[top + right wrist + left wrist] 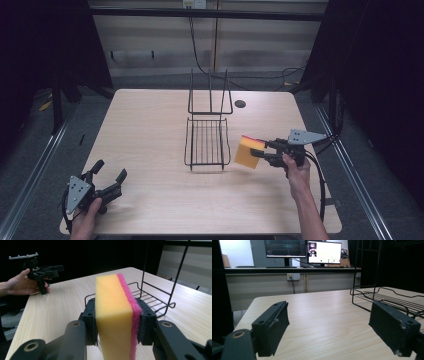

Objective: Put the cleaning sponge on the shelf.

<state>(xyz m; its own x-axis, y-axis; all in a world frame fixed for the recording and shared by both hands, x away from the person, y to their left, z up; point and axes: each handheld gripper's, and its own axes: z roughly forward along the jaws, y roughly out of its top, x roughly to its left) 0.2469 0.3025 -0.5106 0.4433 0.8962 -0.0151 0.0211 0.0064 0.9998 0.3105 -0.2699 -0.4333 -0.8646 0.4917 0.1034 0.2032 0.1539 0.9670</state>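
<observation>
Sponge (248,152) was the main thing here, yellow with a pink scrubby side, pinched between the jaws of the right gripper (260,152) and held up off the table (150,130), just to the right of the wire rack (206,142). In the right gripper view the jaws pressed flat on both faces of it (117,315). Rack sat near mid-table, basket part low with a tall frame at the back. Left gripper (110,172) hung out at the near left corner, jaws spread wide with nothing between them, probably hovering just above the wood, hard to say. A hand (87,220) held it.
</observation>
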